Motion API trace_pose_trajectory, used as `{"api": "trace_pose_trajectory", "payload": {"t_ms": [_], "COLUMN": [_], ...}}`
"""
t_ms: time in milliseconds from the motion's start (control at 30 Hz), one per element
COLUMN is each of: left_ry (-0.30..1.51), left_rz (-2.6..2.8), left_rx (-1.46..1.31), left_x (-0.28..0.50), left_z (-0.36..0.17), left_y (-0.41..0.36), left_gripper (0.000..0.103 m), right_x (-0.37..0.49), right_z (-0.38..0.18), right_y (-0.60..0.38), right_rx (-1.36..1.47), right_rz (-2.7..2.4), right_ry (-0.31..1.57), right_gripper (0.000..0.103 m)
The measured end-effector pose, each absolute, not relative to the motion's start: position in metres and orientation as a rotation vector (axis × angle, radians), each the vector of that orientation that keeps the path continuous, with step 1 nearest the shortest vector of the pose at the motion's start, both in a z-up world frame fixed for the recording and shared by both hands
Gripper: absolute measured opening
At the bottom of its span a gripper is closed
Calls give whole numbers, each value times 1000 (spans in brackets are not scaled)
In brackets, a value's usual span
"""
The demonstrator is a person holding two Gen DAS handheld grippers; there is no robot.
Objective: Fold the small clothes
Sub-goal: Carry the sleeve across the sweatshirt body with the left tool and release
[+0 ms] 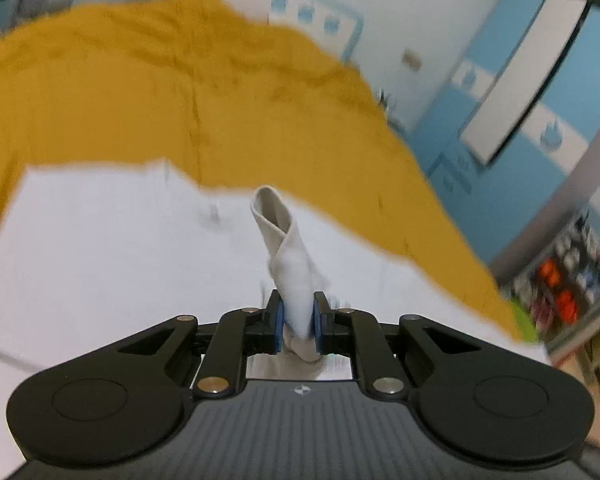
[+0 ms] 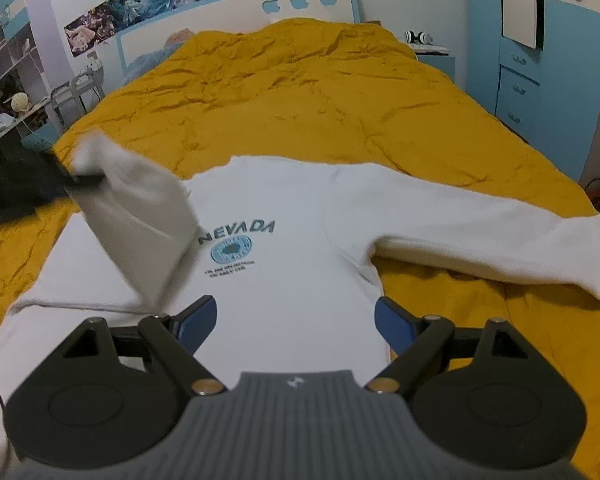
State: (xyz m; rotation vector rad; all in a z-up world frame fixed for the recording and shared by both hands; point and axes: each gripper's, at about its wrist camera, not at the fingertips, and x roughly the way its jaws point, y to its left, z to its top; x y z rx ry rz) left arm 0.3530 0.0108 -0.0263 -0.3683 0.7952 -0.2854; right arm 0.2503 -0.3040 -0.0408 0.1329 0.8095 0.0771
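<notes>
Yellow bedspread (image 2: 300, 92), blurred lifted sleeve (image 2: 140, 216)

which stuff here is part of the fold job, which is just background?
Job:
white sweatshirt on the yellow duvet
its left sleeve, pinched in the left tongs
right tongs, open above the shirt

Background:
headphones
blue wardrobe
posters
</notes>
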Motion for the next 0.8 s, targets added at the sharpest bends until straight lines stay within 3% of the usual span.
{"api": "trace_pose_trajectory", "payload": {"t_ms": [167, 233, 333, 800], "left_ry": [905, 924, 891, 807], "left_rz": [-412, -473, -578, -199], "left_rx": [-346, -338, -362, -230], "left_x": [339, 332, 321, 315], "left_z": [-49, -52, -45, -31], "left_y": [-5, -1, 13, 146], "left_gripper": [28, 46, 58, 58], "right_x": [252, 255, 258, 301], "right_z": [-49, -50, -49, -54], "right_y": [-301, -299, -297, -216], "right_rx": [127, 116, 115, 23], "right_rz": [70, 68, 64, 237], "right_ry": [835, 839, 834, 810], "right_gripper": [82, 82, 82, 82]}}
